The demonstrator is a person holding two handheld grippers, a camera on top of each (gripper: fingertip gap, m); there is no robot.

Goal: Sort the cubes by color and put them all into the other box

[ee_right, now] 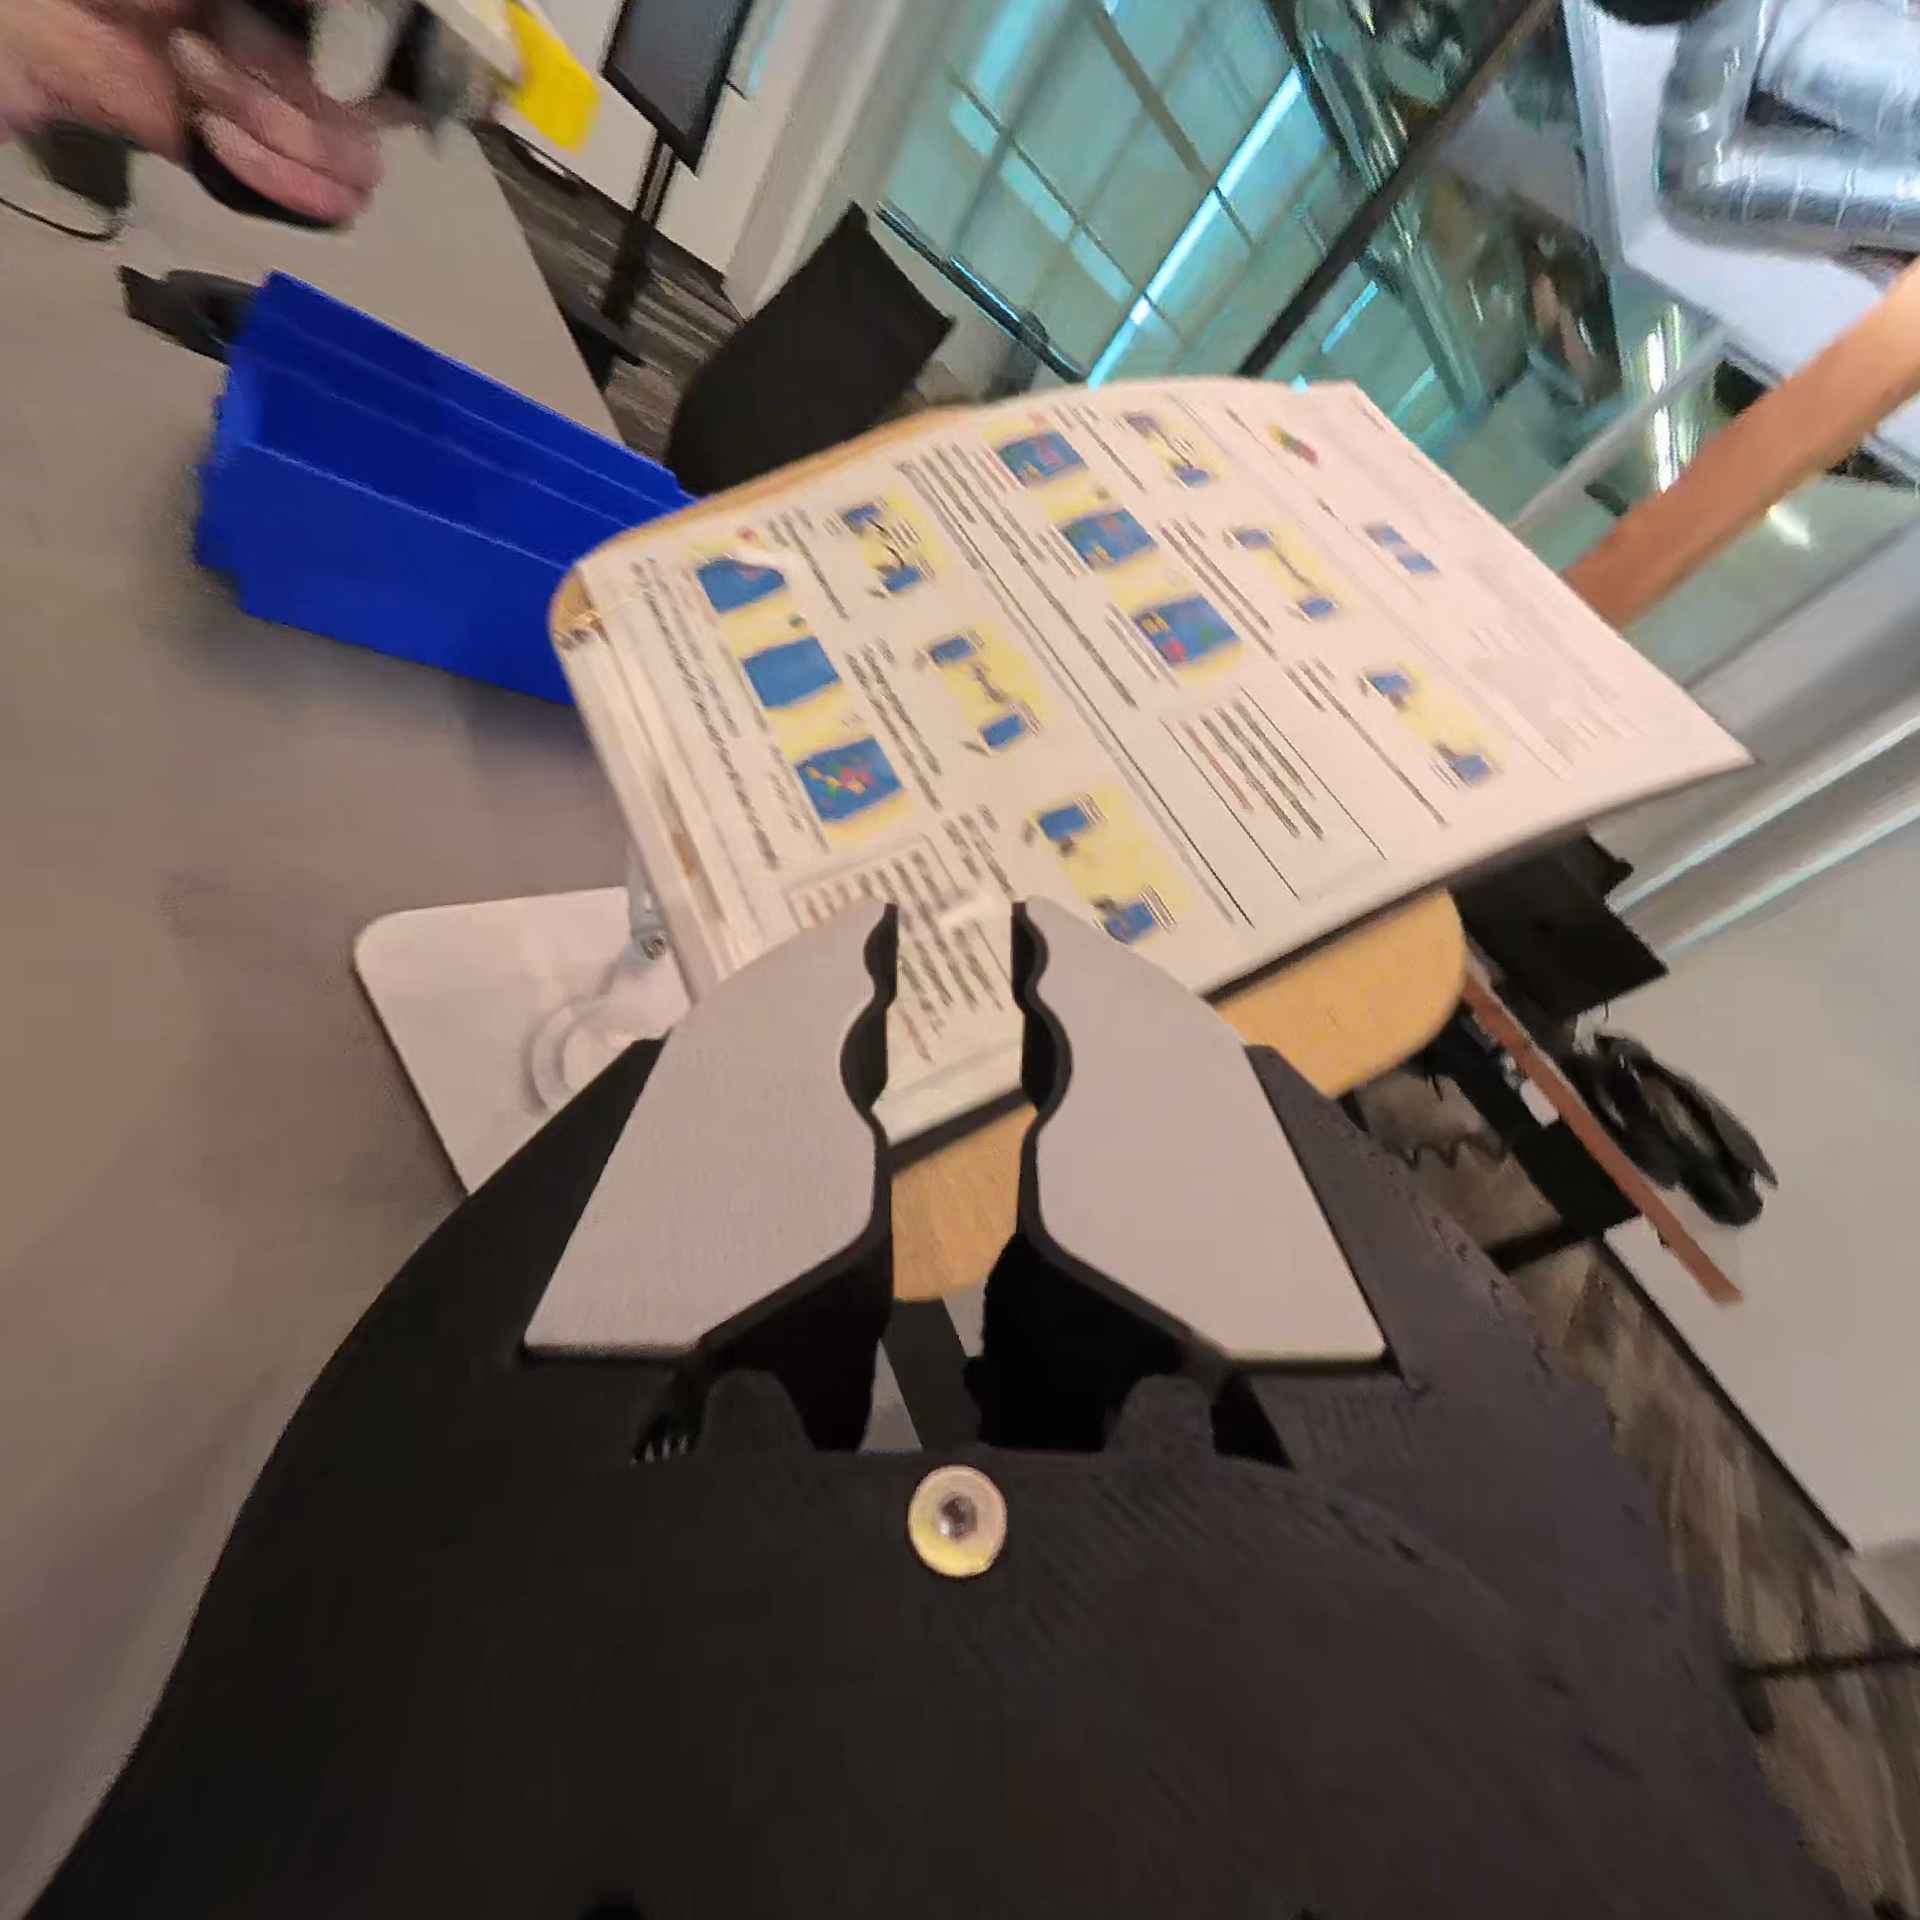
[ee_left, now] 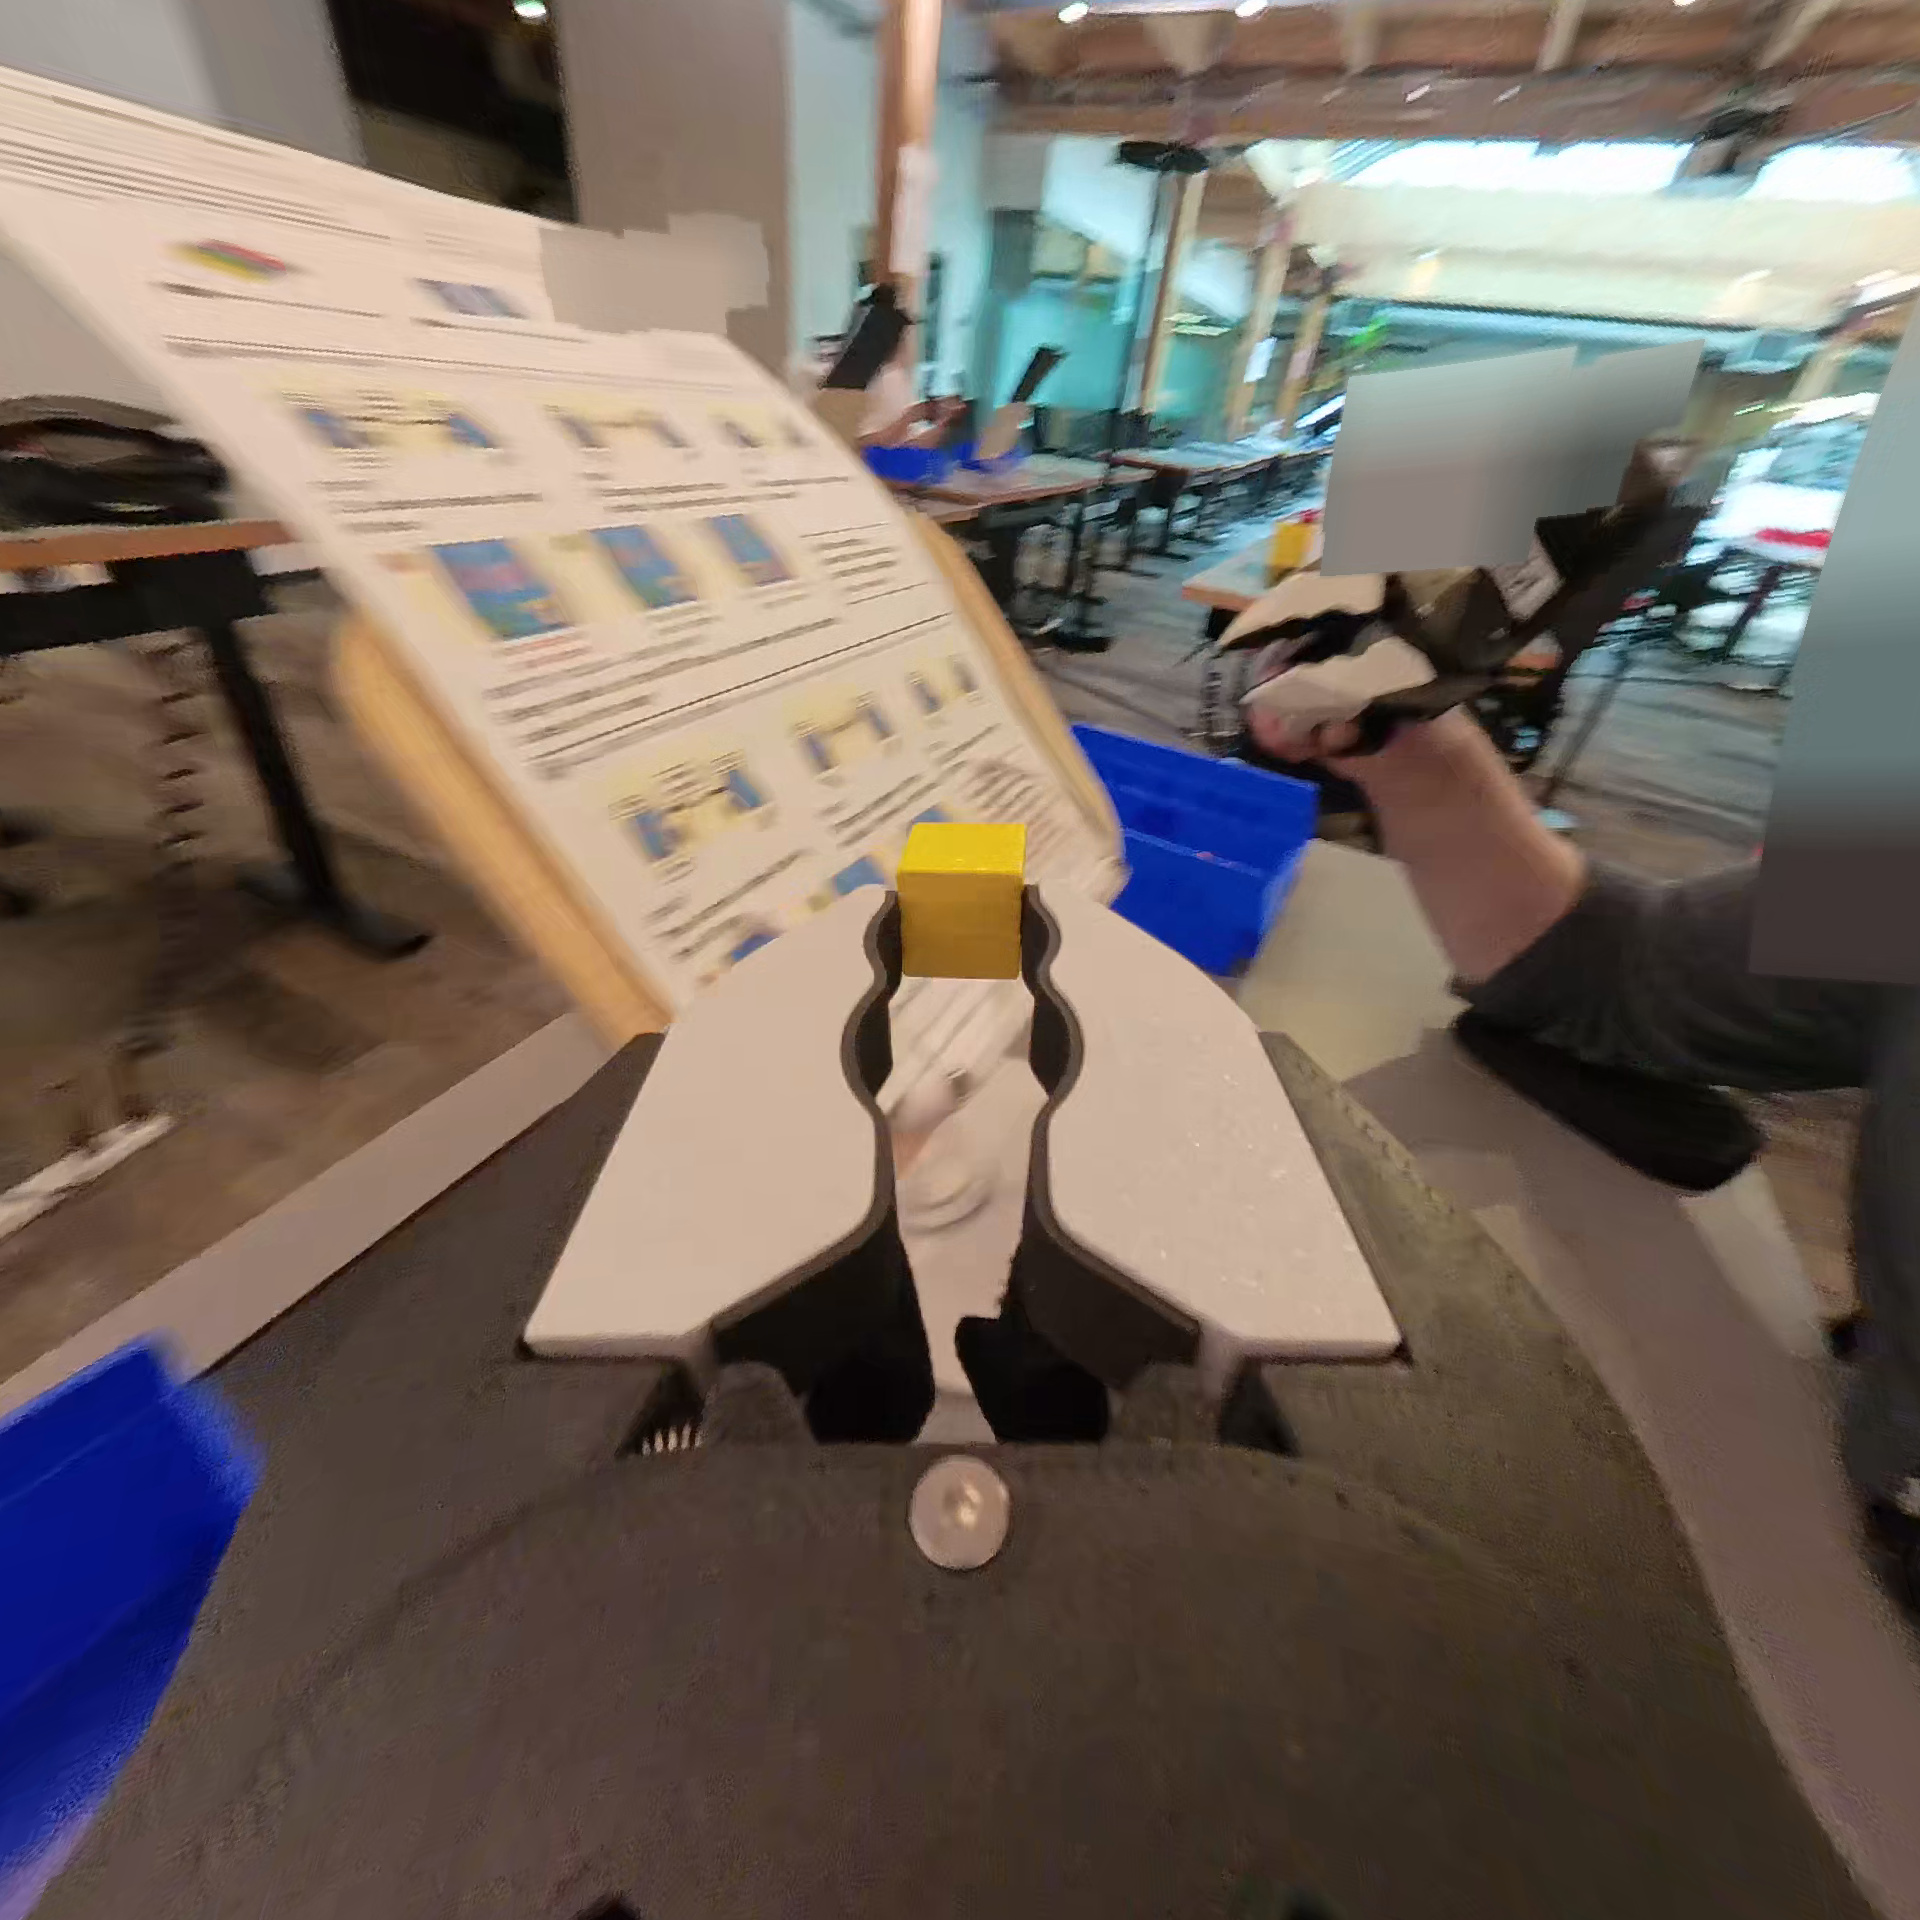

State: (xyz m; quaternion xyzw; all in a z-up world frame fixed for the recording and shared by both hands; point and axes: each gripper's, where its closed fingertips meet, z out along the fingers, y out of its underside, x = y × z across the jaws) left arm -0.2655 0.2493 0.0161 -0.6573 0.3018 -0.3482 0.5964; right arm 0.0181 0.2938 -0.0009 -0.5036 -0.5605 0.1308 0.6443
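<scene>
Grey table (ee_right: 187,831) with blue box (ee_right: 395,520)

Cube (ee_left: 961,902): between the fingertips of the left gripper (ee_left: 961,935), raised above the table (ee_left: 1351,997).
Instruction sheet (ee_right: 1143,644): on a tilted board (ee_right: 1340,1008), behind both grippers.
Board stand base (ee_right: 468,997): on the table, left of the right gripper (ee_right: 954,966).
Box (ee_right: 416,530): on the table, left of the sheet in the right wrist view.
Second box (ee_left: 1205,842): right of the sheet in the left wrist view.
</scene>
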